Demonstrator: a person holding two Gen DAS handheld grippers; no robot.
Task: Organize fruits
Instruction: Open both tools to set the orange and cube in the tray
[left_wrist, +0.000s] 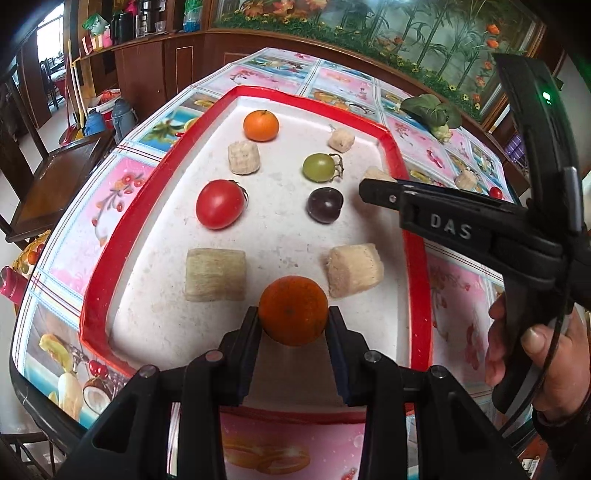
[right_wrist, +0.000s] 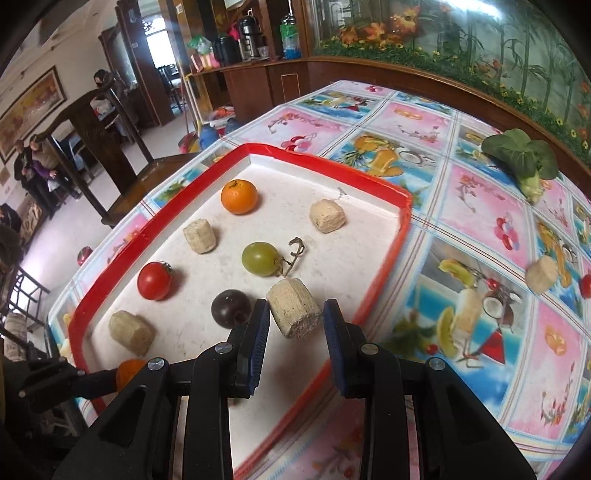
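A white tray with a red rim (left_wrist: 92, 295) (right_wrist: 384, 273) lies on the table. My left gripper (left_wrist: 293, 325) is shut on an orange (left_wrist: 293, 312) just above the tray's near end; the same orange (right_wrist: 129, 369) shows at the lower left of the right wrist view. My right gripper (right_wrist: 295, 321) is shut on a beige cut chunk (right_wrist: 293, 312) over the tray's right side. In the tray lie another orange (left_wrist: 260, 125), a red tomato (left_wrist: 219, 203), a green grape (left_wrist: 318, 167), a dark grape (left_wrist: 324, 205) and several beige chunks (left_wrist: 215, 274).
A leafy green vegetable (right_wrist: 521, 155), a loose beige chunk (right_wrist: 541, 274) and a small red tomato (right_wrist: 586, 286) lie on the patterned tablecloth right of the tray. A wooden chair (right_wrist: 110, 158) stands at the table's left. A hand (left_wrist: 546, 354) holds the right gripper's handle.
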